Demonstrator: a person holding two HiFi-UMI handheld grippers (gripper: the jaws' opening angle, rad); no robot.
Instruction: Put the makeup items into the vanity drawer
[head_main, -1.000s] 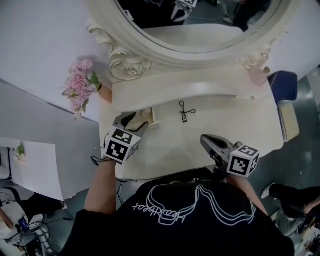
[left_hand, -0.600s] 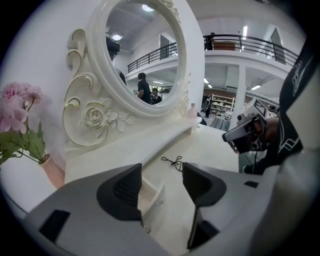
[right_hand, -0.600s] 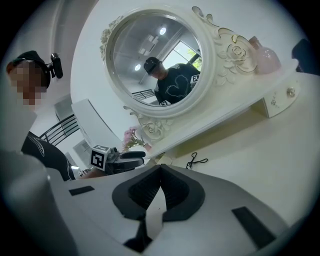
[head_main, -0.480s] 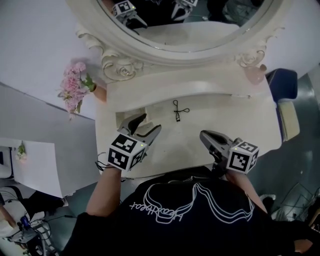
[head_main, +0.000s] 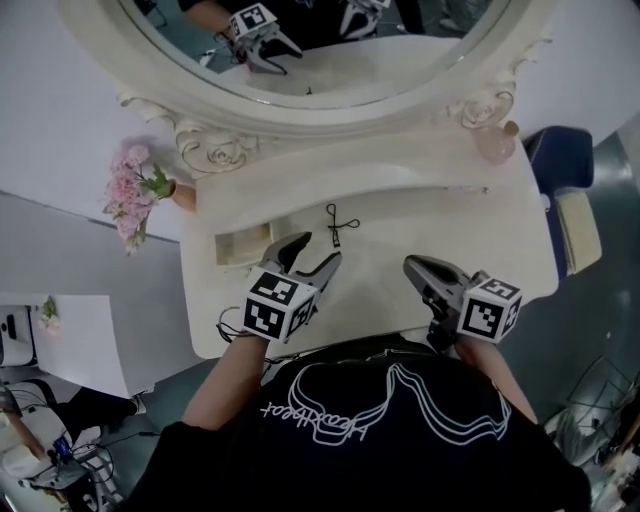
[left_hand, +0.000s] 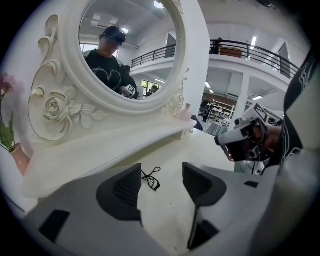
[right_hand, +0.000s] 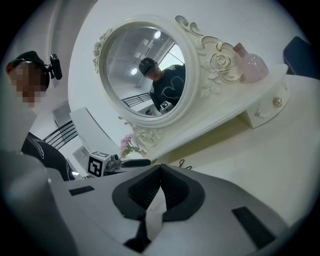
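Observation:
A black eyelash curler (head_main: 333, 225) lies on the cream vanity top (head_main: 470, 235), just in front of the raised shelf. My left gripper (head_main: 312, 252) hovers a short way in front of it, open and empty. In the left gripper view the curler (left_hand: 150, 178) lies beyond the parted pads (left_hand: 121, 190), untouched. A small drawer (head_main: 240, 246) stands open at the shelf's left end, left of that gripper; I cannot make out what it holds. My right gripper (head_main: 415, 268) hangs over the table's front right, shut on nothing, its tips (right_hand: 160, 172) meeting.
A pink round bottle (head_main: 494, 146) stands on the shelf's right end, also seen in the right gripper view (right_hand: 251, 65). Pink flowers (head_main: 130, 190) sit at the left corner. The oval mirror (head_main: 330, 60) rises behind. A blue chair (head_main: 562, 165) stands right of the table.
My left gripper has drawn back from the open drawer, moving right and toward the table's front, with its jaws a little wider. The right gripper has hardly moved.

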